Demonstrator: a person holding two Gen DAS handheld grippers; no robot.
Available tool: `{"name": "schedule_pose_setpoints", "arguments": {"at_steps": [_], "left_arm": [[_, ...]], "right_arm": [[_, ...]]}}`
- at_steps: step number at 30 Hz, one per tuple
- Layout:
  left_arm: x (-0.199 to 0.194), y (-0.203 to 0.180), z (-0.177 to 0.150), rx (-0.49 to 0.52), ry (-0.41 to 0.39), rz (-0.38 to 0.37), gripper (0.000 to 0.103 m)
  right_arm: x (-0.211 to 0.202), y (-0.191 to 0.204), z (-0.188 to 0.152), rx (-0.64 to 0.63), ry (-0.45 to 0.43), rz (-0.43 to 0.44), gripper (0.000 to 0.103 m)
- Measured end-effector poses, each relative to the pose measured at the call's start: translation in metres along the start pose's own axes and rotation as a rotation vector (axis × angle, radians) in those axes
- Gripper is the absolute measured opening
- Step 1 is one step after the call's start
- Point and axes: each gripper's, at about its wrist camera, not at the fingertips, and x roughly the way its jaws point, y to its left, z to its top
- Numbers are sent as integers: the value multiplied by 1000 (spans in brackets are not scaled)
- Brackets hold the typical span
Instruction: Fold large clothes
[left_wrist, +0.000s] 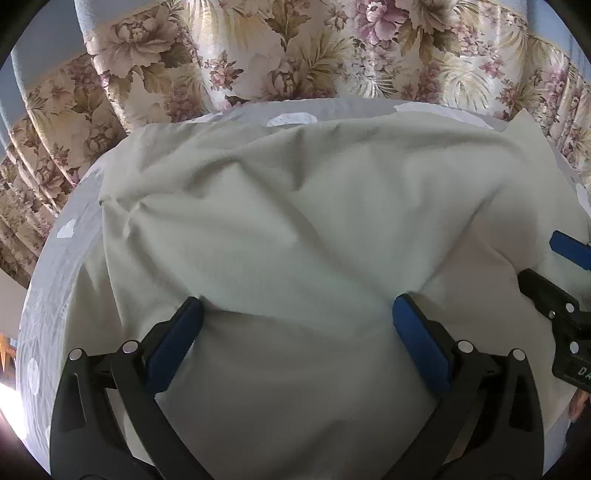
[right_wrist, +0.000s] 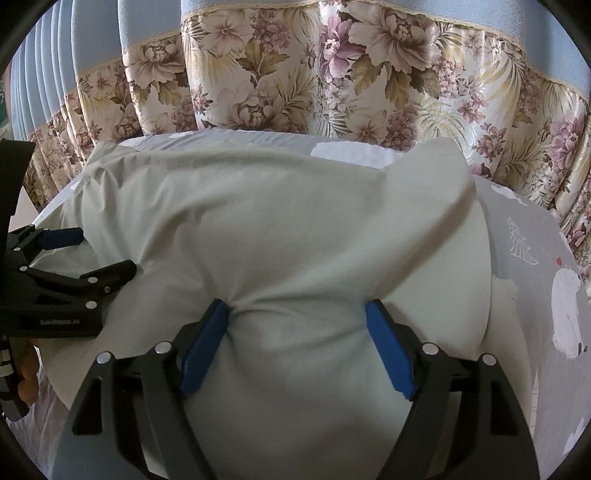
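Cloth (left_wrist: 295, 221), pale green, lies spread over the bed (left_wrist: 55, 314) by the flowered curtain (left_wrist: 258, 48). My left tongs (left_wrist: 297, 312) and right tongs (right_wrist: 297, 314) stand spread, fabric bunched between them unpinched, probably set to flatten a fold.

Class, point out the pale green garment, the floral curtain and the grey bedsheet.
Pale green garment (left_wrist: 295, 221): left wrist view, wrinkled middle.
Floral curtain (right_wrist: 332, 74): right wrist view, flowered band.
Grey bedsheet (right_wrist: 524, 229): right wrist view, bare part right of garment.

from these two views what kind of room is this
Probably a bedroom at home: the pale cloth lies on a grey printed bedsheet, with pleated floral curtains hanging right behind it.
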Motion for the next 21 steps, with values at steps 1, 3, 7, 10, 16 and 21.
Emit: {"name": "schedule_pose_setpoints", "arguments": {"at_steps": [1,3,7,10,16,21], "left_arm": [[0,0,0,-5,-3,5,100],[-1,1,0,-15,-7,-3,100],[-26,15,0,-44,34,-82,100],[-55,24,-5,-134,-27,-140,100],[-47,0,-8,-90,3,-133,100],[-23,-12,-12,-51,19,-71,100]], "right_arm": [[0,0,0,3,-2,1,78],[-4,-4,3,10,-1,28,78],[-43,-47,12,157,-72,151,79],[-69,-94,15,266,-152,106,84],[-53,-129,-8,330,-74,117,84],[-41,-134,-36,384,-39,166,84]]}}
